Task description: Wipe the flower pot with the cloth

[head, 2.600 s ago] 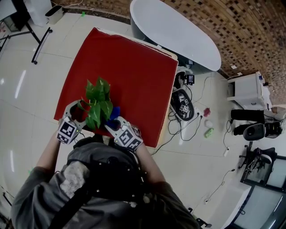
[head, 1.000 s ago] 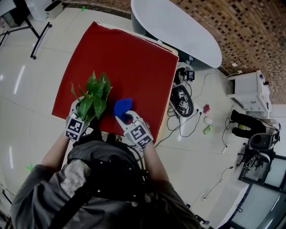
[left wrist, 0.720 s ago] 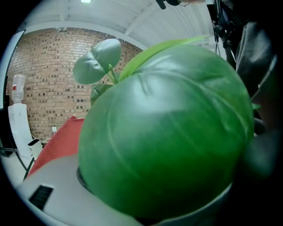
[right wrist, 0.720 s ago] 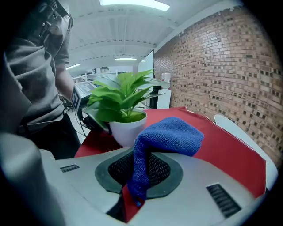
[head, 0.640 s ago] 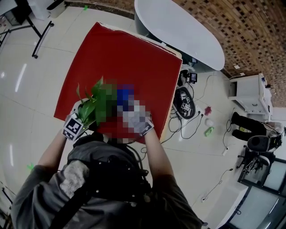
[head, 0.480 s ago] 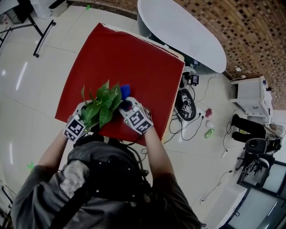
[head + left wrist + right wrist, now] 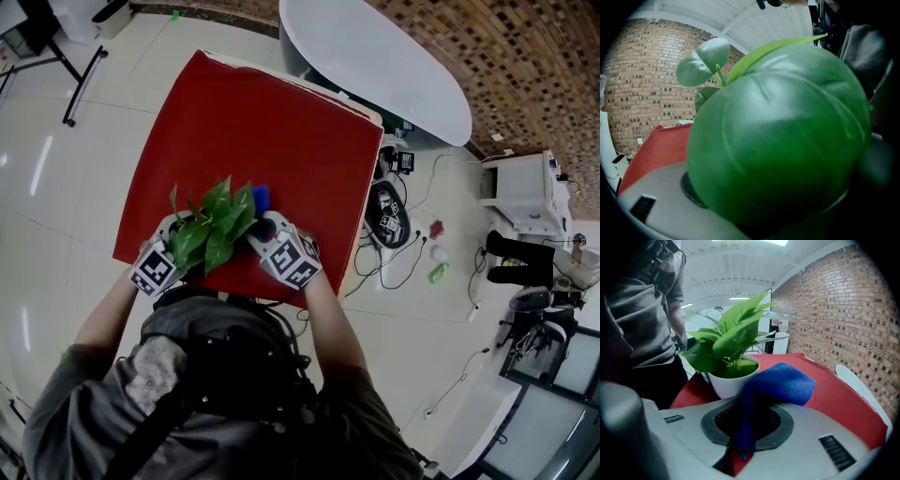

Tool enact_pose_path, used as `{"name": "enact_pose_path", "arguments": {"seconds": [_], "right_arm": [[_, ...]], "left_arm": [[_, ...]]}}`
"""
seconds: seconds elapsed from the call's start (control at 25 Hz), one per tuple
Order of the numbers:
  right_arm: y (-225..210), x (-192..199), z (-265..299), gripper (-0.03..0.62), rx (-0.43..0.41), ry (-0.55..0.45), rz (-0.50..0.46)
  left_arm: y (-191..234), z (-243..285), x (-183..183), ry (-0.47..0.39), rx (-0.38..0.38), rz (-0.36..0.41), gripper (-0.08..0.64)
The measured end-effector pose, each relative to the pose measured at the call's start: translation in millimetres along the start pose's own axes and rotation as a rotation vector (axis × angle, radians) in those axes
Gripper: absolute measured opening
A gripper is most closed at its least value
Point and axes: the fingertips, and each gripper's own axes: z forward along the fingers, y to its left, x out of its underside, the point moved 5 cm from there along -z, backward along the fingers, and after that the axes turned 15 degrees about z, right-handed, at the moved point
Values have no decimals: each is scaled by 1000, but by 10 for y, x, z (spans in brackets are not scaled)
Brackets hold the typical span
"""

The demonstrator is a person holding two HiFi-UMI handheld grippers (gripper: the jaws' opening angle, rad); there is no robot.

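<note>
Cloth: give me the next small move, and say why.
Probably press the cloth against the pot's white wall and sweep it round. The right gripper is clamped on the cloth, whose free end sits right beside the pot; contact is unclear.

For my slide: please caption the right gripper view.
Right gripper holds a blue cloth beside a white flower pot on a red tablecloth.
</note>
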Motion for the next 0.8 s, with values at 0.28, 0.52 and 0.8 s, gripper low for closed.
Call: {"name": "enact_pose_path", "arguments": {"seconds": [0.28,0.52,0.8], "right_arm": [[116,72,-201,77,45,-55,99],[300,241,-404,77,61,-62,165],[388,394,-423,77,86,-51,197]], "left_arm": [[-30,98,-21,-28,20,-38,393],[-113,250,-72,-29,13,-22,399],[-231,244,-62,33,-12,13,402]]}}
